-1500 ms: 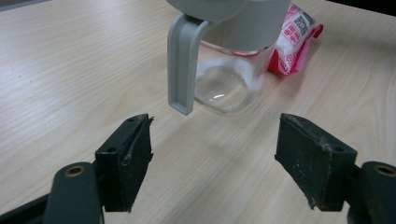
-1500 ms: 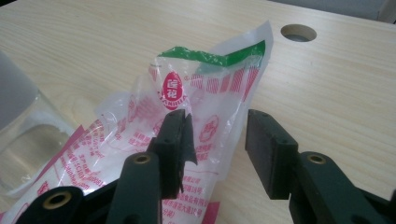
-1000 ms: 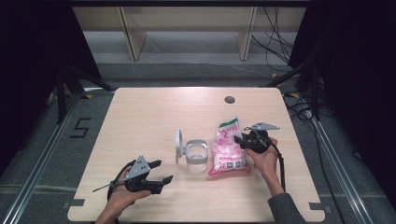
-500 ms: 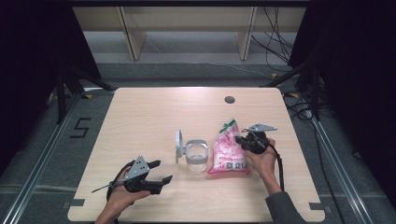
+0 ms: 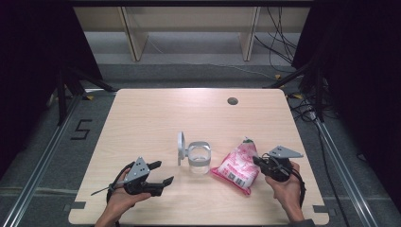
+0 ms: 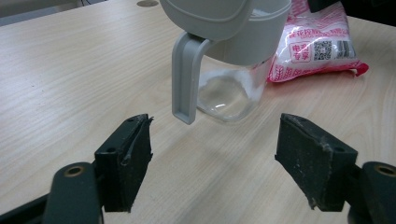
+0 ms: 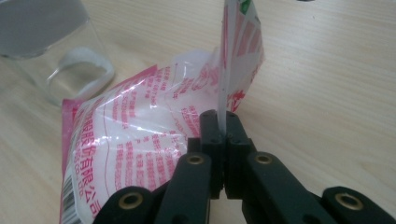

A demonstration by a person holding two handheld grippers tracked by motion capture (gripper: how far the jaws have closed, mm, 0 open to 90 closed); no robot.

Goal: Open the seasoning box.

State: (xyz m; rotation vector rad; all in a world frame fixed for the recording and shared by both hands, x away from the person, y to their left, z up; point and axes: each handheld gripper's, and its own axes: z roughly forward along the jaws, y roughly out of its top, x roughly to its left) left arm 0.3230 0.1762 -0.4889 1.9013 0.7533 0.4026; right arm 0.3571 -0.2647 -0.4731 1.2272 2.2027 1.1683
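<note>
A pink-and-white printed bag (image 5: 235,167) lies on the wooden table (image 5: 151,113), to the right of a clear glass jar (image 5: 199,159). The jar's grey hinged lid (image 5: 181,146) stands flipped open. My right gripper (image 5: 256,161) is shut on the bag's thin sealed edge; in the right gripper view the jaws (image 7: 223,119) pinch that edge of the bag (image 7: 140,135), which stands upright between them. My left gripper (image 5: 164,171) rests open at the front left, pointing at the jar (image 6: 229,93) with nothing between its pads. The bag (image 6: 317,46) lies behind the jar.
A small round dark hole (image 5: 232,100) sits near the table's far edge. Wooden shelving legs (image 5: 132,38) and cables (image 5: 283,42) are on the floor beyond the table. Metal rails (image 5: 38,165) run along both sides.
My right gripper closed on the bag's edge and pulled it right and toward the front edge, away from the jar. The left gripper stayed put.
</note>
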